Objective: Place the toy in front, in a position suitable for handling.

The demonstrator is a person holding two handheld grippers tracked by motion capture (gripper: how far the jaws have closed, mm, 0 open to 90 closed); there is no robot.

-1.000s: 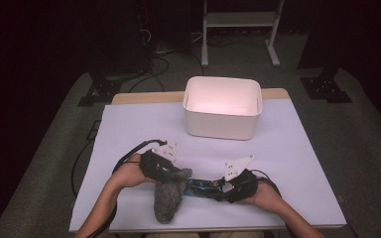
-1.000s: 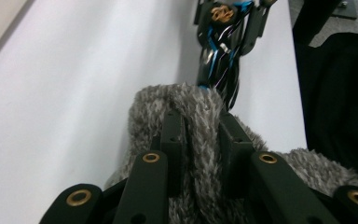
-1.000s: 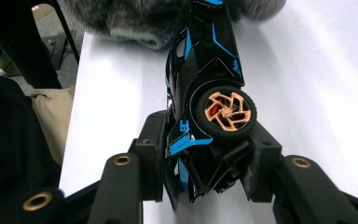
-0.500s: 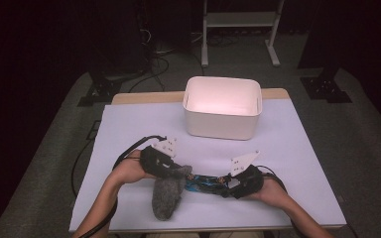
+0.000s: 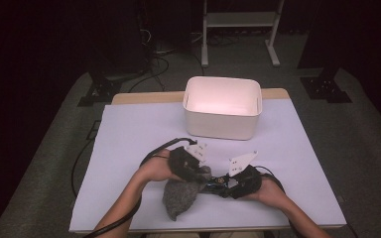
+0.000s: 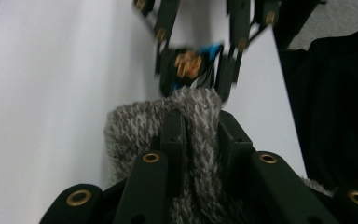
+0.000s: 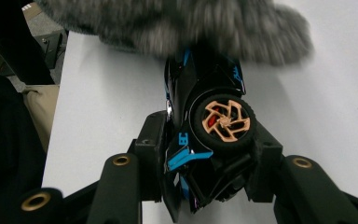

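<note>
The right gripper (image 7: pixel 205 154) is clamping a black toy car with blue trim and orange wheels (image 7: pixel 205 121), lying crosswise near the white table's (image 5: pixel 129 139) front edge. The left gripper (image 6: pixel 198 135) is pinching a fuzzy grey cloth (image 6: pixel 140 126) against the car's far end.

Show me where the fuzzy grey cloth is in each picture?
High view: the fuzzy grey cloth lies low and middle, under the left gripper.
Left gripper view: bottom middle, pinched between the black jaws.
Right gripper view: blurred along the top, over the black and blue toy car.
Shared landmark: the white table sheet.
</note>
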